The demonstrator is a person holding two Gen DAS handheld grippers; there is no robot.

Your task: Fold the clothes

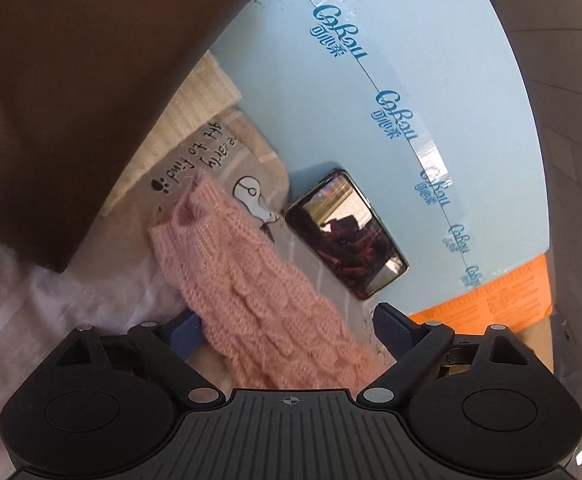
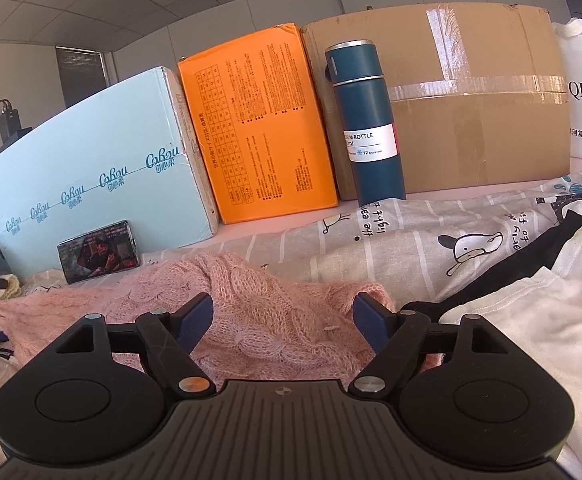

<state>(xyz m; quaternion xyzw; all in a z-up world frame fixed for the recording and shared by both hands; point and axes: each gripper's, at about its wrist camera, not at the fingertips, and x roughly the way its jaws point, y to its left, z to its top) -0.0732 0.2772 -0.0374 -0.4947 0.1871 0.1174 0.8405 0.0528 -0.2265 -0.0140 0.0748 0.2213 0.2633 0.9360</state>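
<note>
Pink knit sweater (image 2: 251, 312) spread on printed bedsheet (image 2: 431, 224), bunched between the 2 fingers of right gripper (image 2: 283, 316), jaws apart, pads not pressing. Left gripper (image 1: 287, 328) jaws wide apart, sweater sleeve (image 1: 247, 276) lying loose between them, phone (image 1: 345, 234) just beyond.

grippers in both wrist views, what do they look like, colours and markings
The left gripper and right gripper look alike: matte black ribbed body with a small crosshair mark, two round black discs, angular black linkage arms with silver rivets, and dark blue textured finger pads.
</note>
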